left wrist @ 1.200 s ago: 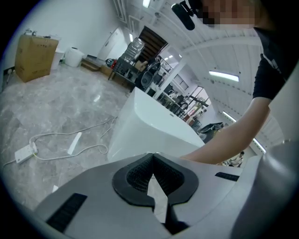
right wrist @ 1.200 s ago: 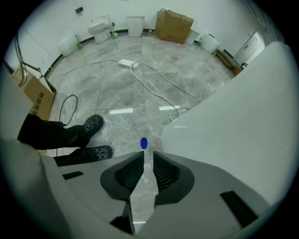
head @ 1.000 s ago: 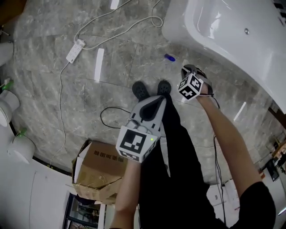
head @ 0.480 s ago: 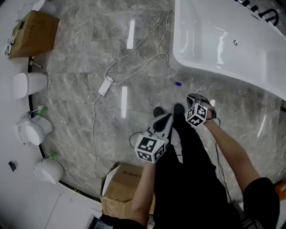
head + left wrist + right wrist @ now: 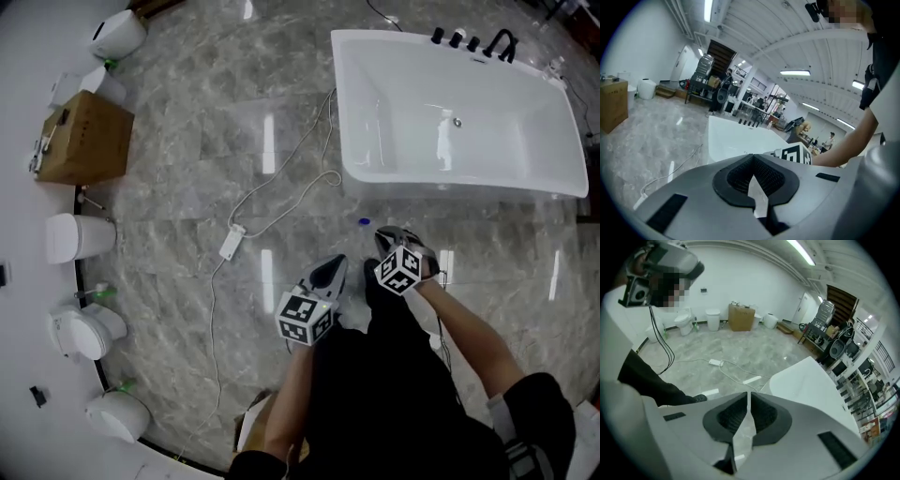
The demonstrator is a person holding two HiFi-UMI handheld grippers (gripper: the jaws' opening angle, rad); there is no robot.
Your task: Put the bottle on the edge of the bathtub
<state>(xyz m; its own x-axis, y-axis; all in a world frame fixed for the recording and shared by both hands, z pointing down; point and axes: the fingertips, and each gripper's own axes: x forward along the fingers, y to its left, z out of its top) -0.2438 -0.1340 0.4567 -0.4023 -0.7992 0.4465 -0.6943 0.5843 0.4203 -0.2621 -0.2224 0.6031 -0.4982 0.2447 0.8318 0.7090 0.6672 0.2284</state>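
The white bathtub (image 5: 450, 184) stands at the upper right of the head view, and its wide rim is bare. It also shows in the left gripper view (image 5: 736, 140) and the right gripper view (image 5: 806, 380). A small blue object (image 5: 364, 222) lies on the marble floor just in front of the tub; I cannot tell whether it is the bottle. My left gripper (image 5: 335, 265) hangs above the person's feet, shut and empty (image 5: 751, 158). My right gripper (image 5: 386, 238) hovers near the blue object. Its jaws have just been closing to a thin slit with nothing between them (image 5: 749, 397).
A power strip (image 5: 232, 244) with its white cable trails across the floor left of the tub. A cardboard box (image 5: 84, 138) and toilets (image 5: 80, 236) line the left wall. Black tap fittings (image 5: 473, 42) sit on the tub's far rim. Another box (image 5: 251, 427) lies behind the person.
Both grippers have risen off the floor and look smaller in the head view. The view has pulled back, so the whole bathtub now shows. The blue object stays on the floor.
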